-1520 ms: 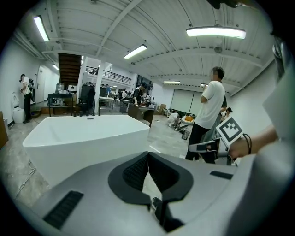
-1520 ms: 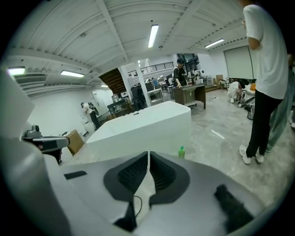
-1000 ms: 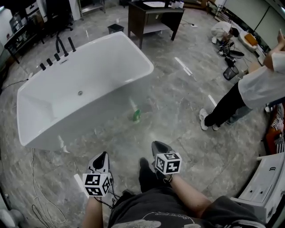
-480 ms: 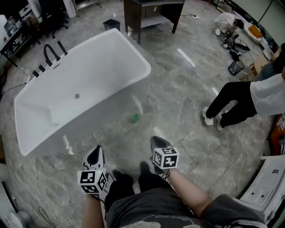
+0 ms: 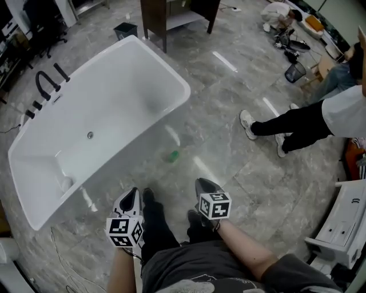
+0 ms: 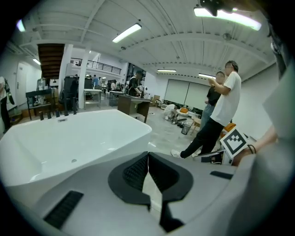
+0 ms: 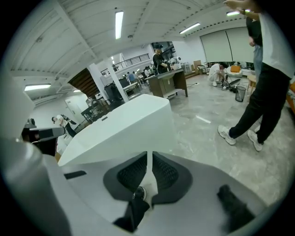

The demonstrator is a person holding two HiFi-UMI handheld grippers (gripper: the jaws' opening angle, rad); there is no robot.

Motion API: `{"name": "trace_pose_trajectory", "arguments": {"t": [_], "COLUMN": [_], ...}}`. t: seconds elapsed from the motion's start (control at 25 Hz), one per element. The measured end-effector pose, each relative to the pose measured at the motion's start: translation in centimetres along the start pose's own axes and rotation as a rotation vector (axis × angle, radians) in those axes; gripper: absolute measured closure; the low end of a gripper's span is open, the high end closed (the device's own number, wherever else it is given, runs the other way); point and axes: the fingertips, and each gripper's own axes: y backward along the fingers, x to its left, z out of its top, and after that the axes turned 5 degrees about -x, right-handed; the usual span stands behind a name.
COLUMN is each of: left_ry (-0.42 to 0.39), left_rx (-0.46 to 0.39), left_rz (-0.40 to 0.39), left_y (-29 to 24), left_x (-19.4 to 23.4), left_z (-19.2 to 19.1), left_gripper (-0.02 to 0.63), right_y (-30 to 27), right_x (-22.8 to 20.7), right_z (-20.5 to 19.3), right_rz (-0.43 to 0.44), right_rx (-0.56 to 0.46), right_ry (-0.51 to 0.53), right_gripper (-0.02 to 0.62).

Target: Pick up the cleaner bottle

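The cleaner bottle, small and green, lies on the grey stone floor close to the outer wall of the white bathtub. It shows only in the head view. My left gripper is held low at the picture's bottom left, its jaws shut and empty, well short of the bottle. My right gripper is beside it to the right, also shut on nothing. In the left gripper view the gripper points over the tub's rim. In the right gripper view the gripper points past the tub's corner.
A person in black trousers and a white shirt strides across the floor at the right. A dark wooden table stands behind the tub, a black bin beside it. A white cabinet is at the lower right. Black taps line the tub's far side.
The head view has drawn closer to the tub and bottle. Both grippers moved forward with it, still shut. The bystander has stepped further to the left.
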Motion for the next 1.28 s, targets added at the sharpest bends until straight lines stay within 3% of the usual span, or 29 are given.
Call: {"name": "trace_pose_trajectory", "arguments": {"t": [0.32, 0.56, 0.76, 0.92, 1.28], "left_ry": [-0.098, -0.151, -0.103, -0.112, -0.11], "left_rx": [0.152, 0.235, 0.27, 0.241, 0.184], "left_rz": [-0.174, -0.321, -0.35, -0.352, -0.353], "left_y": [-10.7, -16.7, -19.9, -22.0, -27.4], "left_x": [8.4, 11.7, 13.5, 14.2, 15.9], "left_z": [-1.8, -6.2, -11.9, -16.1, -25.2], "left_gripper": [0.591, 0.591, 0.591, 0.591, 0.591], "right_y": [-8.8, -16.4, -23.2, -28.0, -35.3], "right_x": [1.6, 1.7, 0.7, -0.2, -4.7], "right_z": [-0.2, -2.9, -6.8, -9.9, -16.7], "right_rz": [-0.175, -0.308, -0.346, -0.34, -0.351], "right_rx": [0.001, -0.002, 0.036, 0.003, -0.084], "right_ry": [-0.018, -0.112, -0.152, -0.155, -0.187], "right_gripper": [0.565, 0.565, 0.549, 0.448, 0.331]}}
